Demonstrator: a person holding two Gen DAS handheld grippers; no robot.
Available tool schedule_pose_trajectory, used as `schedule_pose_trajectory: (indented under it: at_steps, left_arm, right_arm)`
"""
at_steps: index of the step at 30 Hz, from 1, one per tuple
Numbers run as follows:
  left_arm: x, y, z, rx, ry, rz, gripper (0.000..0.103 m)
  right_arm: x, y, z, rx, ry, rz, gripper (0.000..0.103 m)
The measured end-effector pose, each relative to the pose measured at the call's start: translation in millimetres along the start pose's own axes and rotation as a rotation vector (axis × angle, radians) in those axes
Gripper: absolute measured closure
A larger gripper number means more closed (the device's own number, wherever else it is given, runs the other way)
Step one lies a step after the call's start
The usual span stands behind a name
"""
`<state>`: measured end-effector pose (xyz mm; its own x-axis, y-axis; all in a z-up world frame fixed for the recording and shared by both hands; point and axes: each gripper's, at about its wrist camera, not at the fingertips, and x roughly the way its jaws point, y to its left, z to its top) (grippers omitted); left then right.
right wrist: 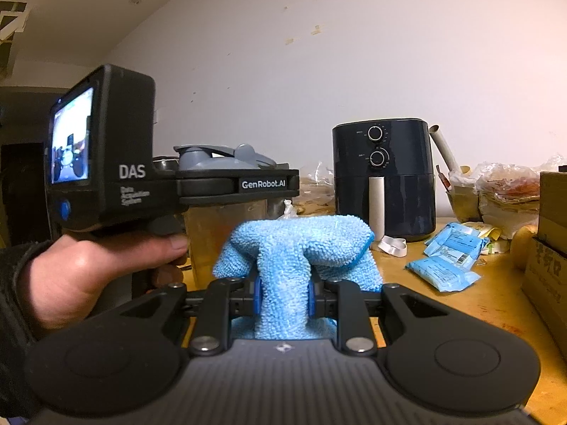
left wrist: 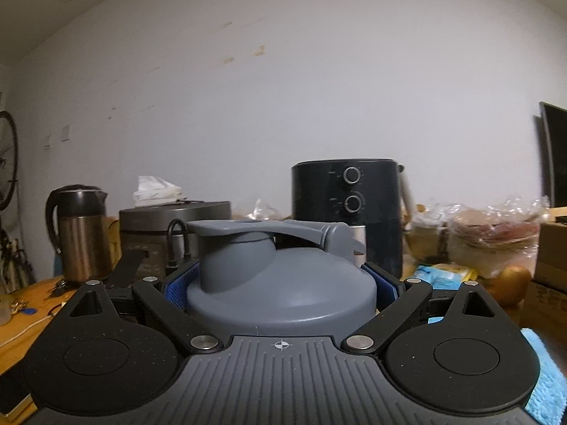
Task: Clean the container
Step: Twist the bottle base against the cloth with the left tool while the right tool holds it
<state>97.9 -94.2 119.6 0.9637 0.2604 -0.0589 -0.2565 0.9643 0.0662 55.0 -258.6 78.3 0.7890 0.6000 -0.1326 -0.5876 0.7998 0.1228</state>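
So the container (right wrist: 226, 219) is a see-through plastic bottle with a grey flip-cap lid (left wrist: 280, 276), standing upright, long axis straight up. The left gripper (left wrist: 280, 283) has its blue pads clamped on either side of the lid's round rim, so it's pinching the bottle up top. In the right wrist view the clear body hangs below that gripper, and I can't tell if the bottom sits on the wooden table (right wrist: 478, 301) or is lifted off it.

The right gripper (right wrist: 283, 297) is nearly pressed together, pinching a fluffy light-blue microfibre cloth (right wrist: 297, 248) that bunches out in front of the fingers. The bottle's wall is just beyond and a bit left of the cloth, near but I'd say not quite touching. So the wipe basically needs the cloth pushed forward and left onto that smooth wall.

Behind all that, toward the back edge of the table: a dark air fryer (right wrist: 384, 177), a steel kettle (left wrist: 78, 233), blue packets (right wrist: 450, 258).
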Motion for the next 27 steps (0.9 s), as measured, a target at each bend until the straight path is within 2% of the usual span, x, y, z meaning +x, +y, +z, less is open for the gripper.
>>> schedule_pose_trajectory:
  at_steps: [7, 15, 19, 27]
  left_arm:
    - [0, -6, 3, -0.008, 0.008, 0.059, 0.007]
    - [0, -6, 3, -0.027, 0.013, 0.073, 0.008]
    - [-1, -3, 3, -0.021, 0.012, 0.046, 0.008]
    - [-3, 12, -3, -0.013, -0.021, -0.072, 0.008]
  right_arm:
    - [-1, -3, -1, 0.007, 0.005, -0.005, 0.083]
    - [-1, -3, -1, 0.01, 0.005, -0.009, 0.082]
    - [0, -2, -1, 0.009, 0.005, -0.009, 0.082]
    - [2, 0, 0, 0.005, 0.004, -0.002, 0.082]
